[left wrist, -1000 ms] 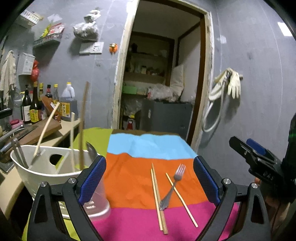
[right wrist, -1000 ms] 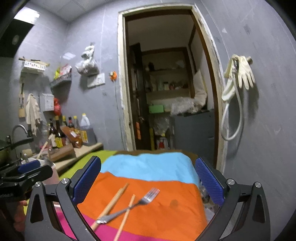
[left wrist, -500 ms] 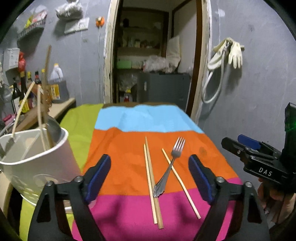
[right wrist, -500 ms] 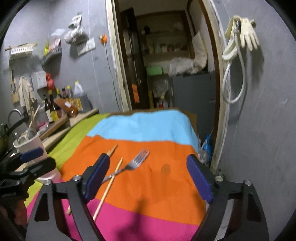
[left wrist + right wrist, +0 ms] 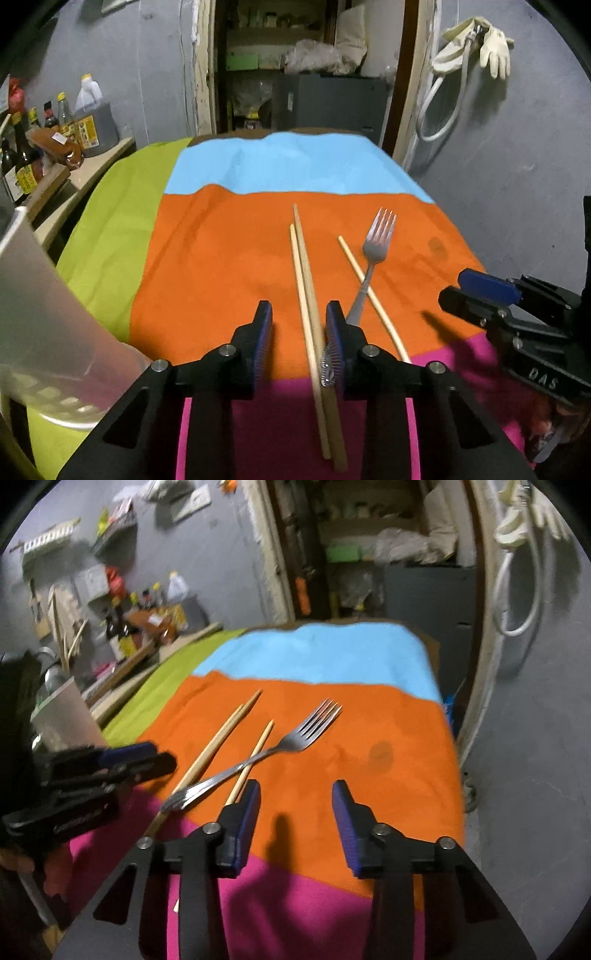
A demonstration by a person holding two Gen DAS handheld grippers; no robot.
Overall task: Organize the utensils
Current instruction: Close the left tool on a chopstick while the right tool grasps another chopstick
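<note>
A pair of wooden chopsticks (image 5: pixel 301 258) lies lengthwise on the striped cloth (image 5: pixel 221 240). To their right a steel fork (image 5: pixel 376 243) crosses a single chopstick (image 5: pixel 369 291). My left gripper (image 5: pixel 299 332) hangs low over the pair, its jaws closing. The pair and the fork's handle end sit between the pads, with a gap on the left side. My right gripper (image 5: pixel 295 812) is also closing, with only orange cloth between its fingers. The single chopstick (image 5: pixel 258 749) passes behind its left finger (image 5: pixel 243 812). The fork (image 5: pixel 295 738) lies just ahead of it.
A white utensil holder (image 5: pixel 37 314) stands at the left table edge. Bottles (image 5: pixel 85 118) line a counter further left. A doorway opens behind the table. Gloves and a hose (image 5: pixel 476 44) hang on the right wall. The cloth drops off at the right edge (image 5: pixel 450 738).
Both grippers have sunk and tipped down toward the cloth, and their jaws have narrowed from wide open. The left one now straddles the chopstick pair, and the holder has slid to the frame's left edge.
</note>
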